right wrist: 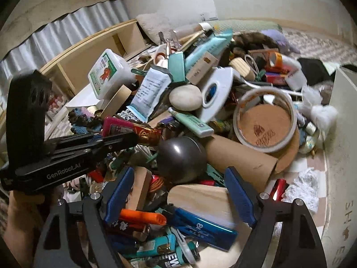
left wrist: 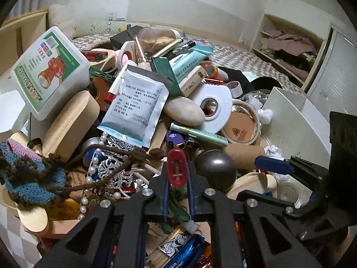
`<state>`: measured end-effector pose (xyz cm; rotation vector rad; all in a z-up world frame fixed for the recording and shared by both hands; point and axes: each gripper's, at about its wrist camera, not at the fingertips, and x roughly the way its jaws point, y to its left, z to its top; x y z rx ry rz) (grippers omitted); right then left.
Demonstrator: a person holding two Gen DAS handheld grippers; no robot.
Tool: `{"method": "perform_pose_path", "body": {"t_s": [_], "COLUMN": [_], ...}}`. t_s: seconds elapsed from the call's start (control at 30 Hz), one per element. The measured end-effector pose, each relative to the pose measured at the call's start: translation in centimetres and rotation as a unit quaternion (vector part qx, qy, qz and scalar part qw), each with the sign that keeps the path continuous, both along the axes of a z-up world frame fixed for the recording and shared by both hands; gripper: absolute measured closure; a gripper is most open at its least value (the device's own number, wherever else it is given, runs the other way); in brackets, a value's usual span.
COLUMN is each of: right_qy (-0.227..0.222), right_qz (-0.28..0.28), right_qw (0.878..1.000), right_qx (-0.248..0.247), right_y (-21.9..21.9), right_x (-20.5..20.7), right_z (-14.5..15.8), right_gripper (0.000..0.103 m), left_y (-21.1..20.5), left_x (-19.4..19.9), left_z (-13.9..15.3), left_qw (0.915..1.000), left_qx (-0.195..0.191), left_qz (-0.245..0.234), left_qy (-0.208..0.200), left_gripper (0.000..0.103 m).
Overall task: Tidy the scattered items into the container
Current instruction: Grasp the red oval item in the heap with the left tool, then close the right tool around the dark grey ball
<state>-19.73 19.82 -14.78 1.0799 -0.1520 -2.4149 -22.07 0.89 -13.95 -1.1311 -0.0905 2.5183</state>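
Clamped in the left gripper (left wrist: 177,174) is a red lighter (left wrist: 177,167) — best lifted level; right gripper (right wrist: 178,194) is spread, empty, at three o'clock.

The held item is a small red translucent oval object (left wrist: 177,169), upright and pinched between the fingers of the left gripper (left wrist: 177,186), just left of the dark metallic ball (left wrist: 216,170). Scattered items around the ball: a cardboard tube (right wrist: 239,159) lying on its side touching the ball's right side, a pale oval stone (left wrist: 186,111) beyond the ball, and a white tape roll (left wrist: 212,107) just right of that stone. The white container (right wrist: 341,134) stands well right of the ball, its wall upright.
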Motion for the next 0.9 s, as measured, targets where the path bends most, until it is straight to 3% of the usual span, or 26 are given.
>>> {"method": "perform_pose_path", "body": {"t_s": [0.17,0.3,0.43,0.57,0.9], "right_qy": [0.022,0.045,0.095,0.125,0.137], "right_qz": [-0.004,0.003,0.020,0.040,0.043], "right_qw": [0.999,0.993,0.971,0.943,0.934], "right_qx": [0.040,0.106,0.220,0.305,0.327], "right_y": [-1.4,-3.1,-5.7,-7.8,-8.9], "right_x": [-0.2,-0.1,0.9,1.3,0.3], "right_z": [0.0,-0.6,-1.4,-2.7,-3.2], "right_gripper": [0.020,0.020,0.025,0.045,0.045], "left_y": [-0.7,-2.2,-3.1,-3.5,-3.6], "left_x": [-0.2,-0.2,-0.4,-0.3,-0.3], "left_z": [0.8,1.4,1.7,1.9,1.8], "left_qw": [0.9997,0.9990,0.9981,0.9977,0.9974], "left_qx": [0.012,0.024,0.036,0.043,0.051], "left_qz": [0.013,0.029,0.041,0.043,0.044], "left_qy": [0.017,0.024,0.028,0.030,0.024], "left_gripper": [0.089,0.089,0.089,0.089,0.089]}}
